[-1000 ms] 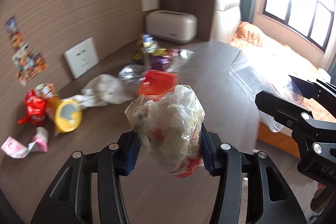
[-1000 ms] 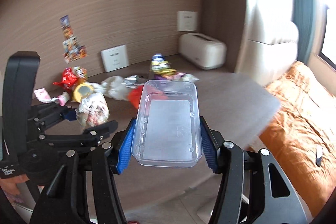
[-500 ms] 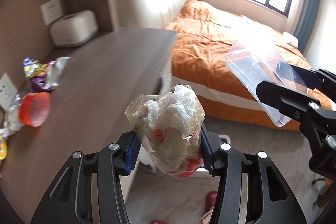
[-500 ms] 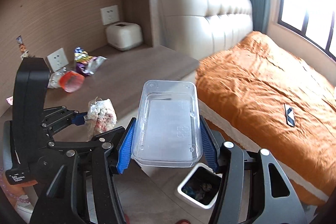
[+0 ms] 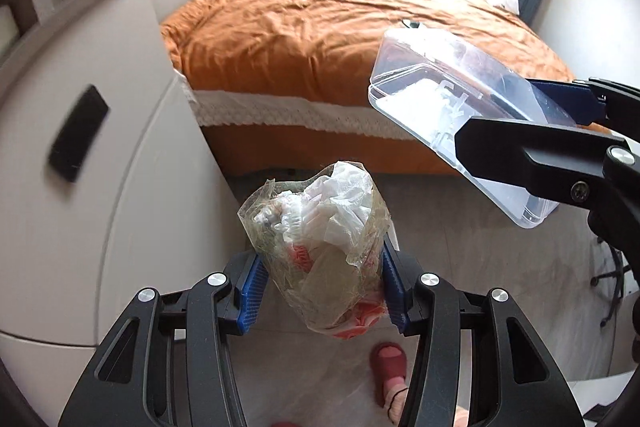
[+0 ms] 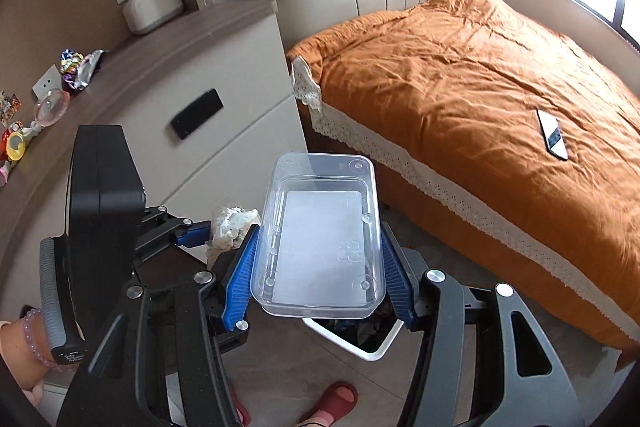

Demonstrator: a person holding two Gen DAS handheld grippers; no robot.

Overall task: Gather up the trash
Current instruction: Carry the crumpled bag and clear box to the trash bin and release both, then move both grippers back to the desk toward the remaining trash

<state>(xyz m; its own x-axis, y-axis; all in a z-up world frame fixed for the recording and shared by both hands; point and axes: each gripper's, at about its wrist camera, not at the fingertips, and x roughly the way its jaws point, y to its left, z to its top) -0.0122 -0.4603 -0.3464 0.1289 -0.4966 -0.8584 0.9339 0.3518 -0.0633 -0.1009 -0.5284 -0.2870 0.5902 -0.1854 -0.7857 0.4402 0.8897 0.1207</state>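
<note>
My left gripper [image 5: 320,291] is shut on a crumpled clear bag of tissue and wrappers [image 5: 320,247], held in the air above the floor; the bag also shows in the right wrist view [image 6: 230,227]. My right gripper [image 6: 320,283] is shut on an empty clear plastic container [image 6: 320,235], also seen at the right of the left wrist view [image 5: 460,115]. A white trash bin [image 6: 360,335] with dark contents stands on the floor just under the container, mostly hidden by it. More wrappers [image 6: 78,69] and a pink cup [image 6: 52,103] lie on the cabinet top at the left.
A white drawer cabinet [image 6: 224,67] stands at the left beside an orange bed [image 6: 480,87] with a phone [image 6: 552,133] on it. A white box [image 6: 152,7] sits at the cabinet's back. My feet in red slippers [image 6: 334,401] are on the grey floor.
Both grippers have swung away from the cabinet top, to the right and downward. The bin now lies right under the container. Both grips are unchanged.
</note>
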